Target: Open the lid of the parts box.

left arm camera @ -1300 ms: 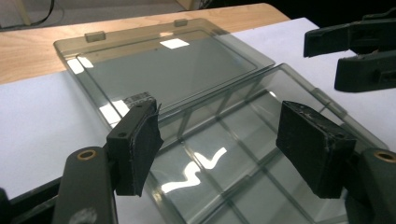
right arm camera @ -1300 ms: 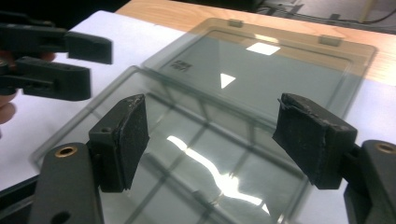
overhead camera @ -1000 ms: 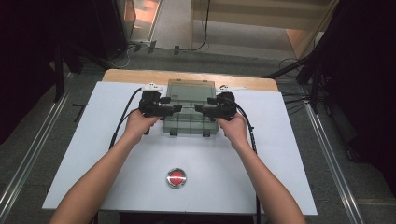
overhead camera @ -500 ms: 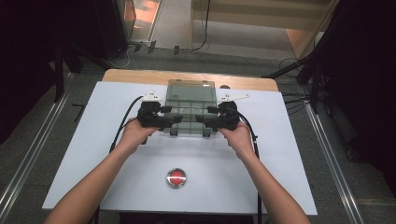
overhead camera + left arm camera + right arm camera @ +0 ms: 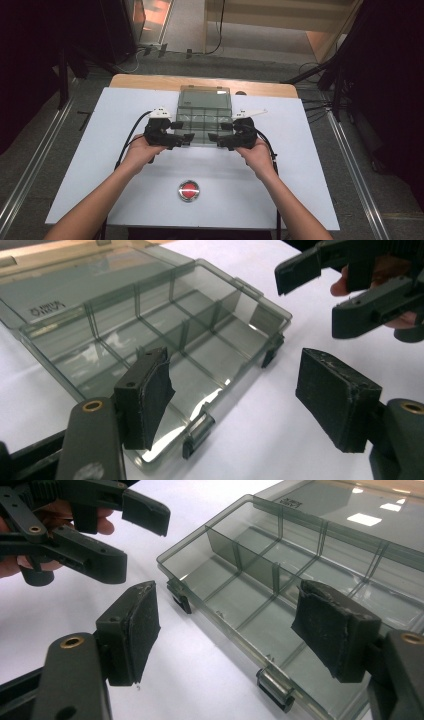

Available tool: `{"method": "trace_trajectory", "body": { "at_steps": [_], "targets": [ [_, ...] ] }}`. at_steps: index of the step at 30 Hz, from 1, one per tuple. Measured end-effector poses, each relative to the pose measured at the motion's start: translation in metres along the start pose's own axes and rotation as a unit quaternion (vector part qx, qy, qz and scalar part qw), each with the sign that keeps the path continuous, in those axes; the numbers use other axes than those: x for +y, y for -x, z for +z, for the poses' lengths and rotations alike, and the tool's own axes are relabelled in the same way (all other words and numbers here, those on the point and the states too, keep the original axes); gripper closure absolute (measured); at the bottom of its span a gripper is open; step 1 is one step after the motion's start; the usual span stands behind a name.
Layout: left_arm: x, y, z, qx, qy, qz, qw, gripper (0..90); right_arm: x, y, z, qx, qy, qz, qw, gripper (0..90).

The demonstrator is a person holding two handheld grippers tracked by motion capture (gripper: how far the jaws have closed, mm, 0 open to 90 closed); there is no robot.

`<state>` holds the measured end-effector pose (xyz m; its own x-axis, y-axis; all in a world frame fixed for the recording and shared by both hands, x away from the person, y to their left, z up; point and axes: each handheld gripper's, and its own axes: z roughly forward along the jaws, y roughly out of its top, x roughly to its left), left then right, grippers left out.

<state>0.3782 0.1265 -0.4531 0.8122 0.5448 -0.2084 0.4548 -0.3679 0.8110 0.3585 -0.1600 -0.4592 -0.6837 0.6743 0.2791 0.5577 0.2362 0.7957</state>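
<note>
Jaws of both my grippers stand wide apart, nothing between the pads. In the left gripper view, my left gripper [image 5: 235, 405] looks over the near edge of the organizer box [image 5: 150, 340]: one pad sits above the box's front compartment, the other above bare sheet beside it. Neither pad touches plastic, as far as this angle shows. In the right gripper view, my right gripper [image 5: 235, 630] mirrors that: one pad over the sheet, the other over a near compartment, again apart from the box walls.

Two small dark latches [image 5: 275, 687] sit on the box's near long edge, hanging loose.

From the high view: red button [image 5: 189, 190] lies nearest me on the white sheet [image 5: 100, 165], well apart from both hands. Farther on, my left hand [image 5: 141, 152] and right hand [image 5: 257, 155] hold the grippers at the box's near edge, jaws pointing inward toward each other, one at each near corner. Cables trail from each gripper back toward me.

Box itself: clear smoky plastic, divided into several compartments, all appearing empty. Lid [image 5: 205, 95] is open and lies flat beyond the tray part, reaching the wooden table edge [image 5: 150, 81]. Box sits centred on the far half of the sheet.
</note>
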Motion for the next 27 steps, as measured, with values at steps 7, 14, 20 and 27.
{"method": "trace_trajectory", "body": {
  "at_steps": [7, 14, 20, 27],
  "targets": [
    [-0.009, 0.004, -0.007, -0.007, -0.003, 0.000, 1.0000, 29.9, -0.012, -0.007, -0.002, 0.015, 0.003, 0.007, 0.9999, 27.2],
    [-0.016, 0.010, -0.015, -0.013, -0.004, 0.008, 0.9999, 29.9, -0.020, -0.015, -0.006, 0.019, -0.003, -0.004, 0.9998, 27.2],
    [-0.025, 0.012, -0.023, -0.016, -0.007, 0.006, 0.9998, 29.9, -0.030, -0.019, -0.012, 0.023, -0.010, -0.007, 0.9997, 27.2],
    [-0.035, 0.013, -0.030, -0.012, -0.011, 0.001, 0.9999, 29.9, -0.039, -0.027, -0.019, 0.022, -0.018, -0.011, 0.9995, 27.1]
  ]
}}
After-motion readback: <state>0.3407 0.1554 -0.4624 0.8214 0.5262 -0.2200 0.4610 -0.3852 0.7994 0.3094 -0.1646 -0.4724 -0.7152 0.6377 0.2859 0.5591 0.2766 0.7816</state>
